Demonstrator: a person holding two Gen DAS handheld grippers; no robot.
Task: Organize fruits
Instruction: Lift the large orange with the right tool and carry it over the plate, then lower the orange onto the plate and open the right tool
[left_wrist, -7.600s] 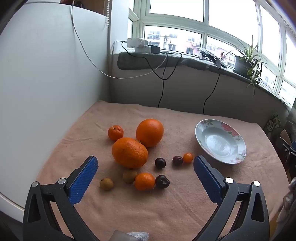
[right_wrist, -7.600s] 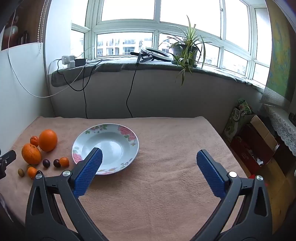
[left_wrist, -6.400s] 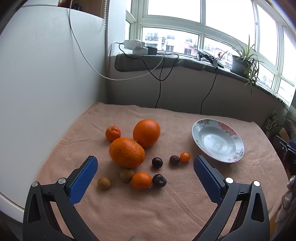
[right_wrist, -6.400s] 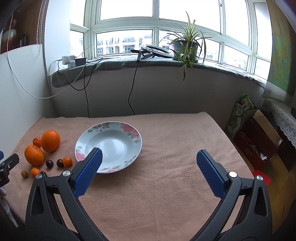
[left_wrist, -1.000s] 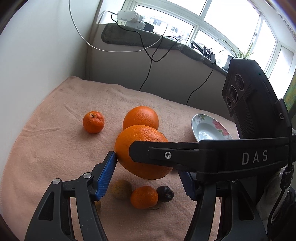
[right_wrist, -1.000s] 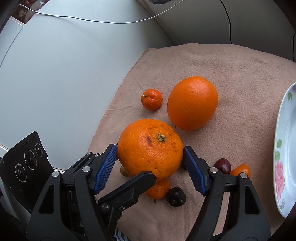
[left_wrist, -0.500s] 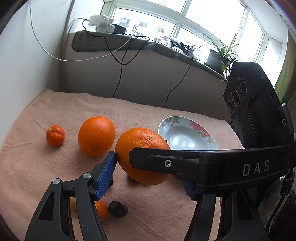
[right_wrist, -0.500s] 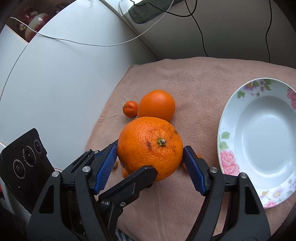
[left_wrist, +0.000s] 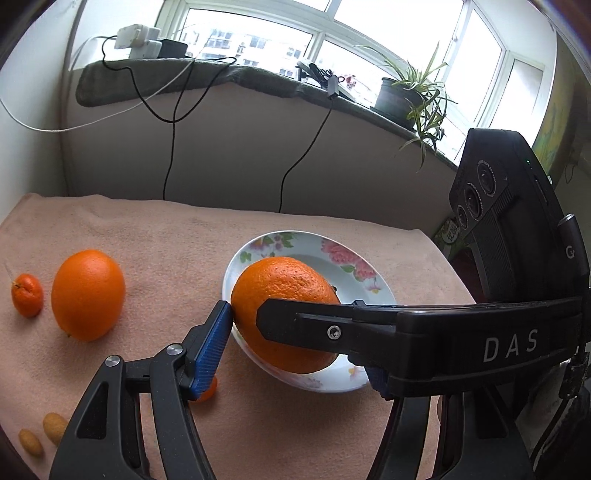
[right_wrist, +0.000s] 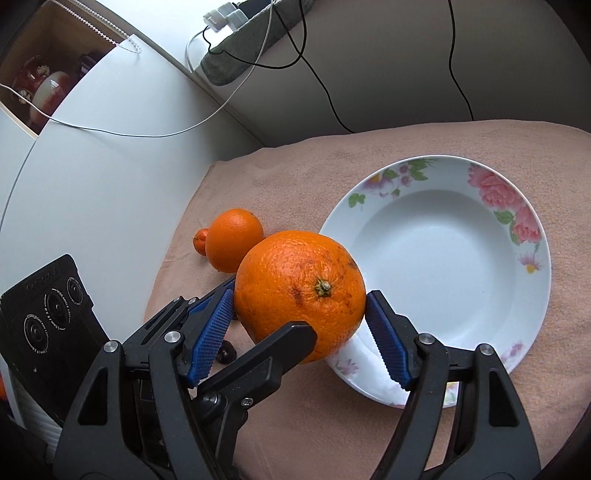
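Orange and bumpy, the big orange (right_wrist: 300, 291) has left the fruit pile and now hangs over the near rim of the floral plate (right_wrist: 524, 229), with both the left gripper (left_wrist: 291, 343) and right gripper (right_wrist: 300, 330) clamped on it, so lowering it in looks like the next move.

The plate's (right_wrist: 532, 236) basin lies bare; fruit crowds the cloth (right_wrist: 295, 177) leftward.

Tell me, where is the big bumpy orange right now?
The big bumpy orange is squeezed between the left gripper and right gripper, at the near rim of the white flowered plate.
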